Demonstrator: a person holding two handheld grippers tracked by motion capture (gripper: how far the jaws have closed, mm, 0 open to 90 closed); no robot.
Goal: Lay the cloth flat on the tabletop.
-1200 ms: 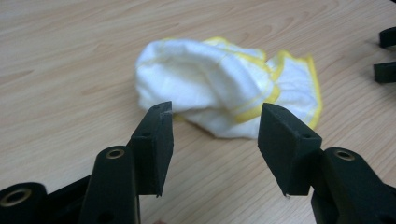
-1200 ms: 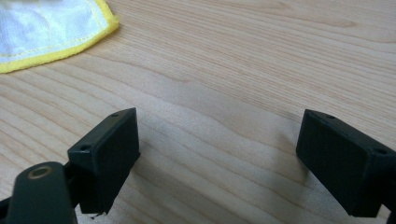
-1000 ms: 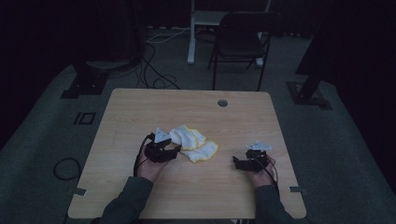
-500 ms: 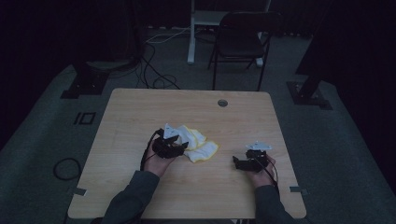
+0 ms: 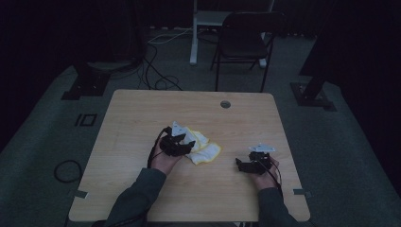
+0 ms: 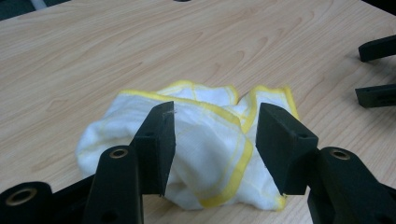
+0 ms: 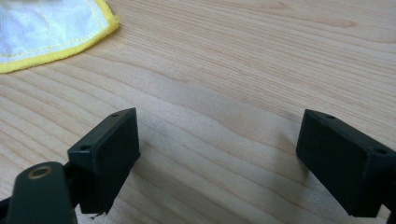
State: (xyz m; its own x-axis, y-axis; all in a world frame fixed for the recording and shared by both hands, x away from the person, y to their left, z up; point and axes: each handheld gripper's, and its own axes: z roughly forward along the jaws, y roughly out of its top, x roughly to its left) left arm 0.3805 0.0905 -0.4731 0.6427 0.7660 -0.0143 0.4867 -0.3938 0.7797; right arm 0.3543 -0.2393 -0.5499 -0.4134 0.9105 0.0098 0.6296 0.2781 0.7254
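Your left gripper (image 6: 212,149) has its jaws spread apart with the crumpled white cloth with yellow edging (image 6: 205,140) bunched right between them, not pinched yet. That cloth (image 5: 201,146) sits about mid-table (image 5: 142,118), slightly toward 6 o'clock. Your right gripper (image 7: 217,161) is spread wide over bare wood, with the cloth's corner (image 7: 51,32) off at its 10 o'clock, well apart.

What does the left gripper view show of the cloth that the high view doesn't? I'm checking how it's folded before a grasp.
Left gripper view: the cloth lies bunched in overlapping folds with yellow hems, and the open left gripper has a jaw on each side of it.
High view: the whole table, the chair and the right gripper apart from the cloth.
Both: a white, yellow-edged cloth on wood.
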